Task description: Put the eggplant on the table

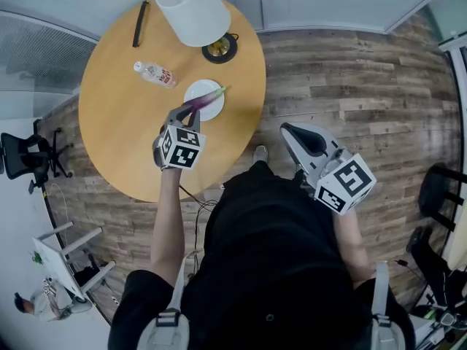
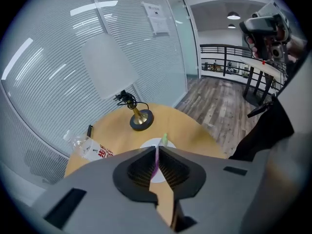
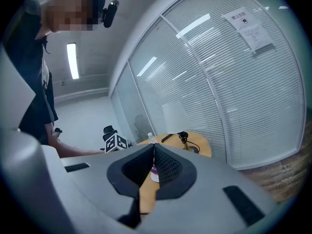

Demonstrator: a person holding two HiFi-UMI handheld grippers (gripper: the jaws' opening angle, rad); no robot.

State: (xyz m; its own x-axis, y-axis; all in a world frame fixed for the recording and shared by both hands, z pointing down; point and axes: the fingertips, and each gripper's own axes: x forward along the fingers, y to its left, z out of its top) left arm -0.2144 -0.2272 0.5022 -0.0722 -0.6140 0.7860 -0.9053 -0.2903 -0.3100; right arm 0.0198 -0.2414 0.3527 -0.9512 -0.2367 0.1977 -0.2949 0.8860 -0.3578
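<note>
A slim purple eggplant [image 1: 208,97] with a green stem is pinched by its purple end in my left gripper [image 1: 187,112], which is shut on it. It hangs over the white plate [image 1: 195,89] on the round wooden table [image 1: 124,137]. In the left gripper view the eggplant [image 2: 156,161] shows as a thin purple strip between the closed pads, its green tip reaching past them over the plate [image 2: 146,144]. My right gripper [image 1: 292,133] is shut and empty, off the table's right side above the floor. The right gripper view shows its jaws [image 3: 153,150] closed together.
A lamp with a white shade [image 1: 191,9] and a round base [image 1: 220,47] stands at the table's far side. A plastic bottle [image 1: 155,74] lies left of the plate, a black stick [image 1: 140,23] further back. Glass walls with blinds curve behind the table. A black office chair [image 1: 25,159] stands at the left.
</note>
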